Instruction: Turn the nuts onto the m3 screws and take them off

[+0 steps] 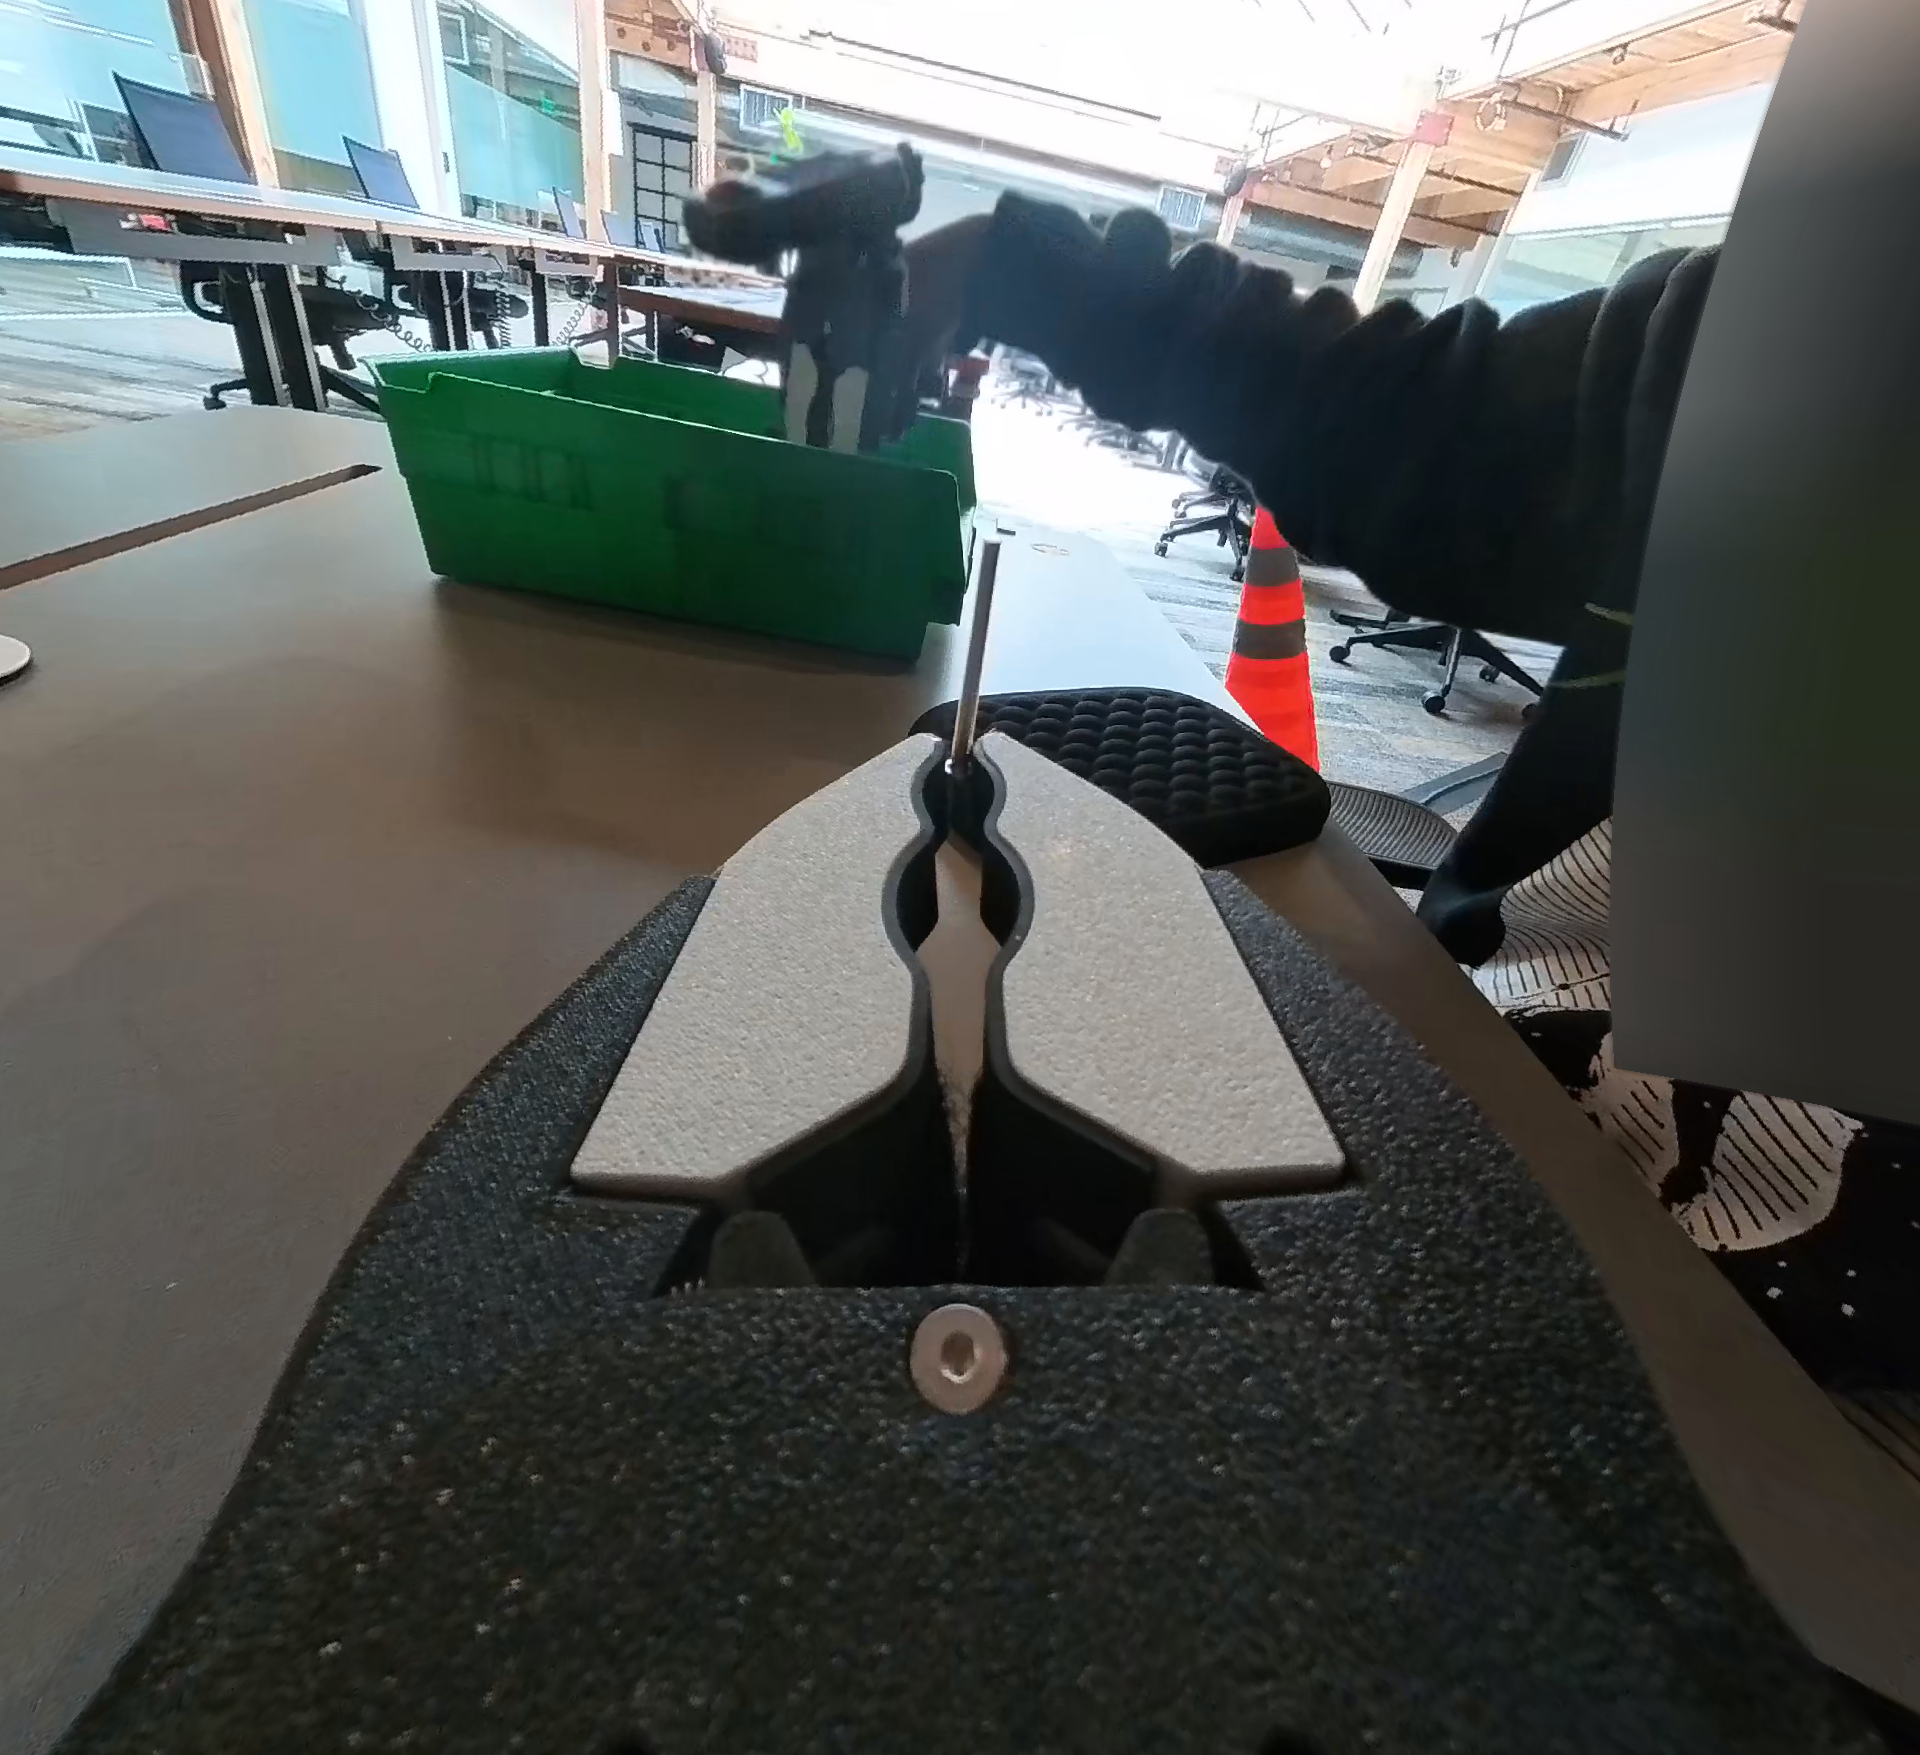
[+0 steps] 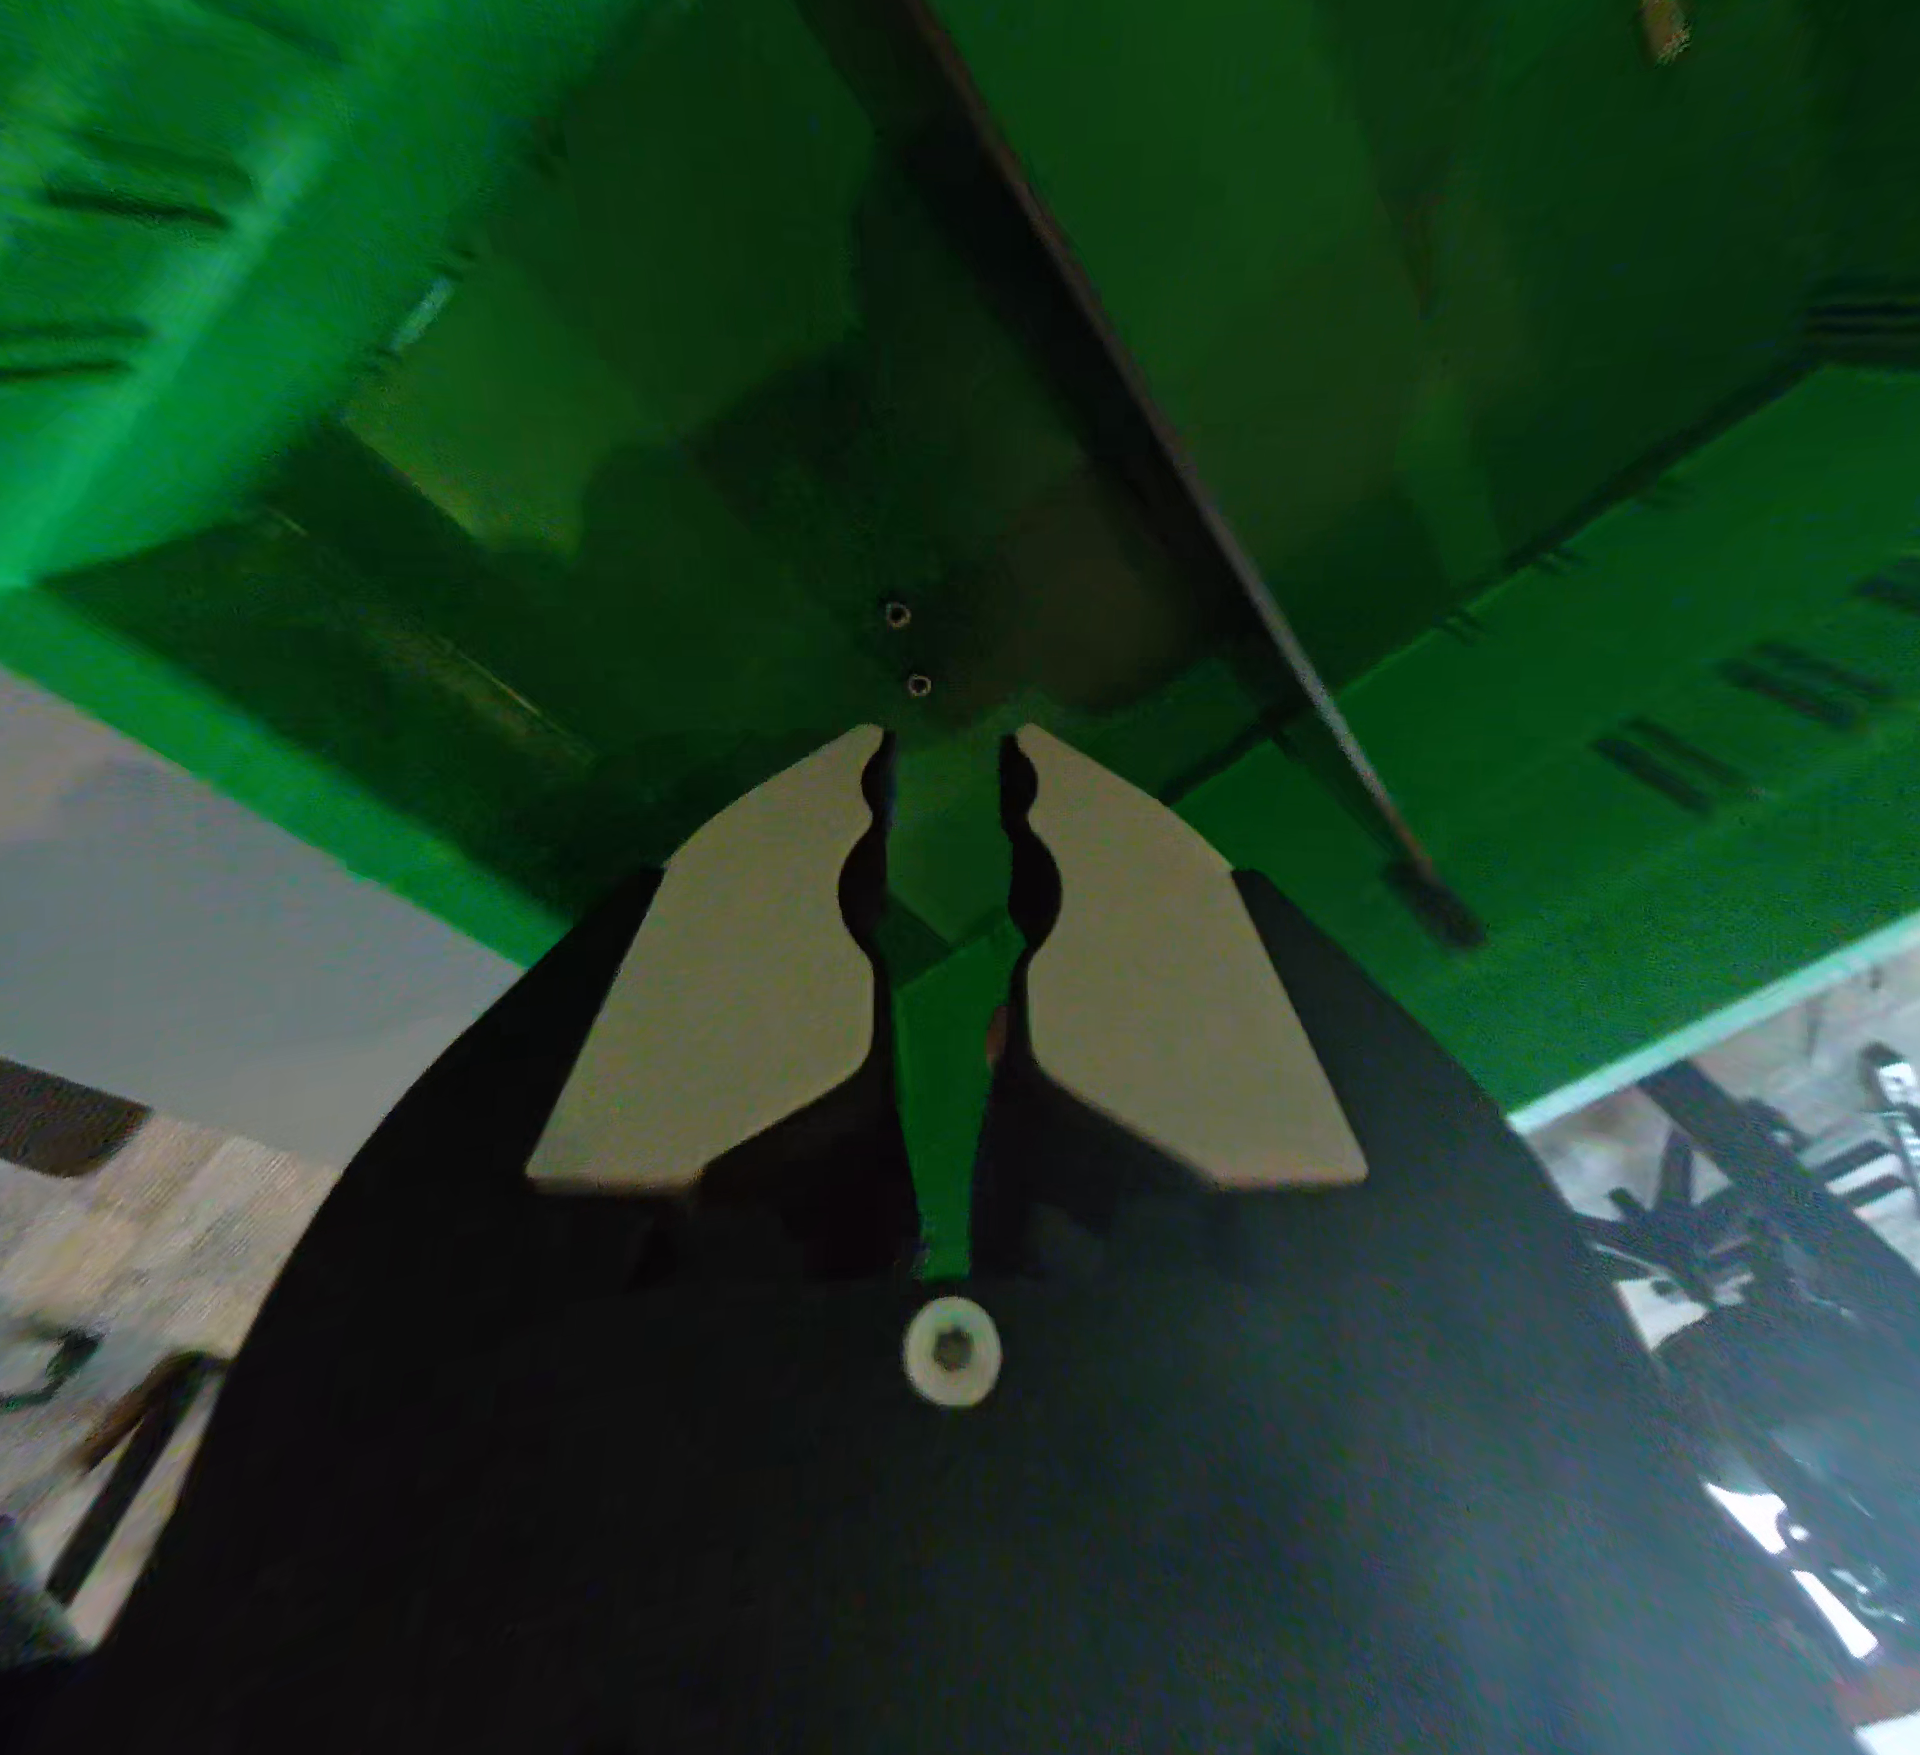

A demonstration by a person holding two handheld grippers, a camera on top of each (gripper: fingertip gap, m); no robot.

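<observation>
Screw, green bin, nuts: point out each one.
Screw [image 1: 977, 656]: left wrist view, mid-shaft, above the shut jaws.
Green bin [image 1: 665, 500]: left wrist view, near side wall.
Nuts [image 2: 918, 685]: right wrist view, the nearer of two small rings on the bin floor.

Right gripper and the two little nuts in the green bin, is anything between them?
No. In the right wrist view, only bare bin floor separates the open right gripper from the nuts.

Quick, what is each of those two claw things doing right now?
Left gripper: closed on a thin metal screw that points up toward the green bin.
Right gripper: open, holding nothing, down inside the bin over two small nuts.
</observation>
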